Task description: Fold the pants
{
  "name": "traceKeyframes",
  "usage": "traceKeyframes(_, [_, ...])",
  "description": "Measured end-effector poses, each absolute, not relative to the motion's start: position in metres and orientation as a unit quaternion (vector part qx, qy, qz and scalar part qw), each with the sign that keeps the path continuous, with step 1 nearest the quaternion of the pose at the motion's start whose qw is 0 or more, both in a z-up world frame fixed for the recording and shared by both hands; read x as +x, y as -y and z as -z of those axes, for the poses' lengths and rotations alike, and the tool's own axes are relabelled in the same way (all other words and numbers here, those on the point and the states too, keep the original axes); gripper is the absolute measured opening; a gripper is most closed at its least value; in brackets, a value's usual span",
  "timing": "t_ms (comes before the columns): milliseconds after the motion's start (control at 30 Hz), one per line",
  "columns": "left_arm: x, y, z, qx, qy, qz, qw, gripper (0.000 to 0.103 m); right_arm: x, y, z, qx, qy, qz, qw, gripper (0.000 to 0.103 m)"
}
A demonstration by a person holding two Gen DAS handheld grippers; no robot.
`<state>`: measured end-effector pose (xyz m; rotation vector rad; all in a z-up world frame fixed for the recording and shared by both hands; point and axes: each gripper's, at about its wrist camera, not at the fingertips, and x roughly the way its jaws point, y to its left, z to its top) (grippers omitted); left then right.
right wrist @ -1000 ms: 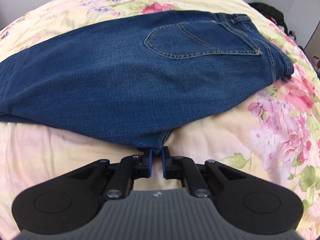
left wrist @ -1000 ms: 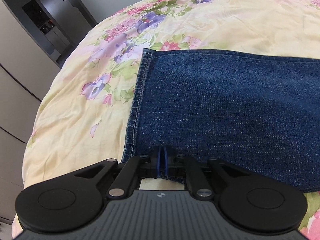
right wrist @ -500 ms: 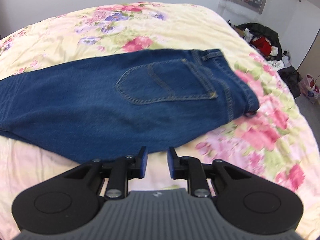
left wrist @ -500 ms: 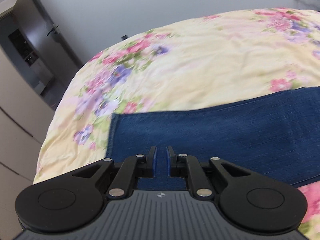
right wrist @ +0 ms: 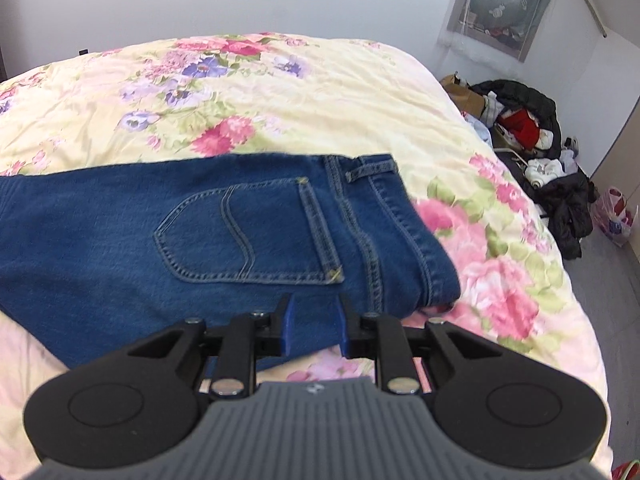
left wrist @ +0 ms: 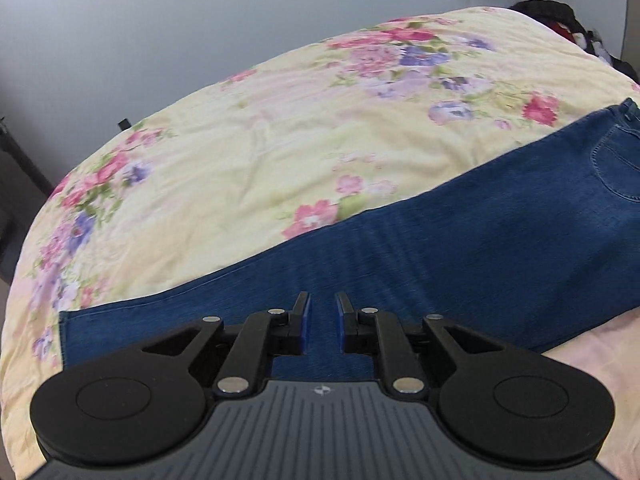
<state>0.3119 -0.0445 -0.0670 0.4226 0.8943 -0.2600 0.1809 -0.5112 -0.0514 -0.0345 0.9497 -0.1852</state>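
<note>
Both tools have let go and lifted, left tool over the hem, right tool released above the waistband, jeans stretched lengthwise along the bed's near edge.

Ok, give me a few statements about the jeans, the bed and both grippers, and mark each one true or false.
1. The jeans lie on a floral bedspread. True.
2. The left gripper is clamped on the denim. False: its fingers stand apart with nothing between them.
3. A back pocket faces up near the waistband. True.
4. The right gripper is shut. False: its fingers are spread open above the jeans' near edge.
5. The jeans are folded into a small square. False: they lie long across the bed, hem end to waistband.
6. Clothes are piled on the floor beside the bed. True.
</note>
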Motion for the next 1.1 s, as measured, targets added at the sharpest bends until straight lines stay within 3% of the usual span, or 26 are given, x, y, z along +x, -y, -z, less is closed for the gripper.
traceKeyframes(267, [0.322, 0.143, 0.105, 0.221, -0.440, 0.193, 0.849, 0.018, 0.205, 0.552, 0.062, -0.030, -0.449, 0.093, 0.888, 0.015])
traceKeyframes(600, [0.354, 0.231, 0.157, 0.217, -0.445, 0.241, 0.834, 0.018, 0.241, 0.599, 0.095, 0.035, -0.435, 0.071, 0.897, 0.014])
traceKeyframes(1100, [0.418, 0.255, 0.186, 0.174, -0.437, 0.232, 0.851, 0.015, 0.363, 0.643, 0.166, 0.107, -0.447, 0.090, 0.884, 0.017])
